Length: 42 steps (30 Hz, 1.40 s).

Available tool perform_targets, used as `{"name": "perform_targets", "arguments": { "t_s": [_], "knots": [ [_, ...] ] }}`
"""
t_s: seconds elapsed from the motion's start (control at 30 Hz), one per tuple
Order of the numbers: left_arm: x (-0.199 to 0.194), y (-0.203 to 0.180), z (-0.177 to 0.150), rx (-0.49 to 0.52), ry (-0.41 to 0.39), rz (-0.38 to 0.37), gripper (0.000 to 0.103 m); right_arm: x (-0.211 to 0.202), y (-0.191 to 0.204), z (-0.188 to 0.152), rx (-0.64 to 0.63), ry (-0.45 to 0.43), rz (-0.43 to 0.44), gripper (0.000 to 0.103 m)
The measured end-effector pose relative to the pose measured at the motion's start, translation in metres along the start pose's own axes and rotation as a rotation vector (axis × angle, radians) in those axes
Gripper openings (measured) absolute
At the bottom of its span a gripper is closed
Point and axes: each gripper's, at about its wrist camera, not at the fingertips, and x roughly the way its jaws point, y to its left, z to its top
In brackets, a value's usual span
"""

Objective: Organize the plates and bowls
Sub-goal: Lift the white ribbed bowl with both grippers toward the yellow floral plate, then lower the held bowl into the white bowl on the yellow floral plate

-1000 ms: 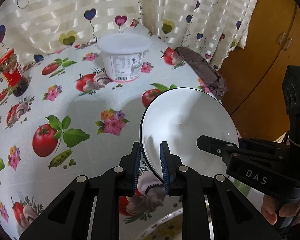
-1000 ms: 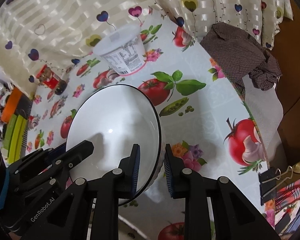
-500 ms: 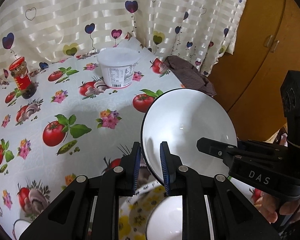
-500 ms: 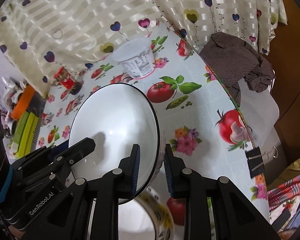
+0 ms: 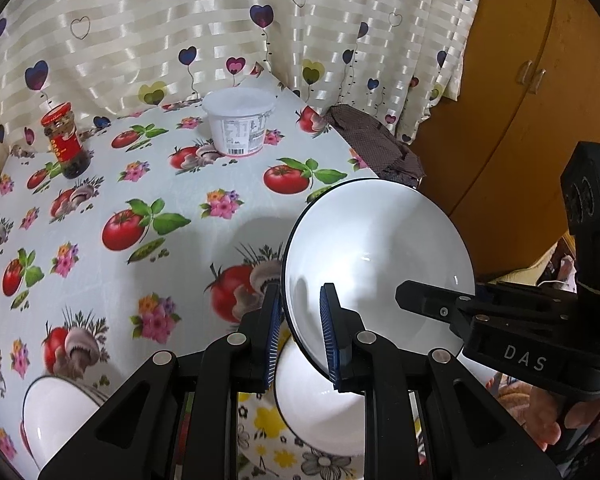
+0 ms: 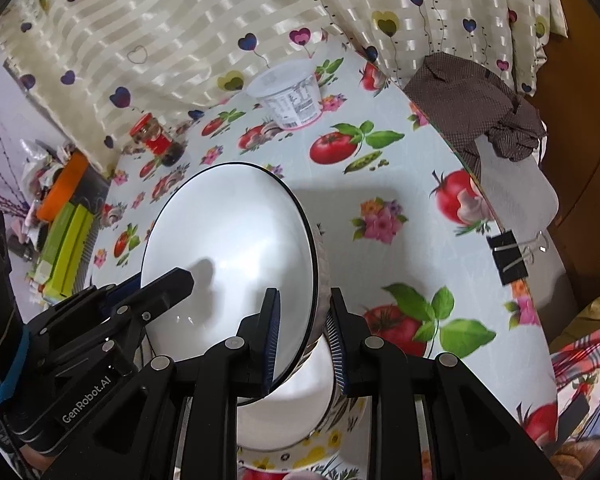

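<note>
we hold the white bowl (image 5: 376, 264) in the air by opposite rim edges, left gripper (image 5: 300, 334) and right gripper (image 6: 302, 332) both clamped narrow on it above a second bowl (image 5: 312, 400), judging it stiff, glossy, slippery and breakable.

1. The counter (image 5: 204, 248) wears a glossy white cloth printed with tomatoes, mushrooms, flowers and peas.
2. Behind it hangs a cream striped curtain (image 5: 172, 28) with heart shapes on thin stems.
3. At the right stands a brown wooden cupboard (image 5: 512, 128) with small metal handles.
4. A black clip (image 6: 510, 258) holds the cloth at the counter's edge.
5. The light is soft and makes pale shadows on the cloth.
</note>
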Motion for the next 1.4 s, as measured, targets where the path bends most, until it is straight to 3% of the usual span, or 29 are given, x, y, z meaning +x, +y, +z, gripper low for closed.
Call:
{"name": "perform_targets", "arguments": {
  "t_s": [0.67,1.03,1.4],
  "knots": [
    [0.0,0.005,-0.043,-0.026,0.039,0.002,0.02,0.01,0.004,-0.044,-0.018,0.062,0.001,0.023],
    [0.006,0.007,-0.051,-0.037,0.057,0.007,0.02,0.012,0.004,-0.049,-0.031,0.068,0.0,0.022],
    [0.01,0.009,-0.054,-0.048,0.056,-0.001,0.02,0.011,0.013,-0.049,-0.099,0.033,-0.066,0.024]
  ]
}}
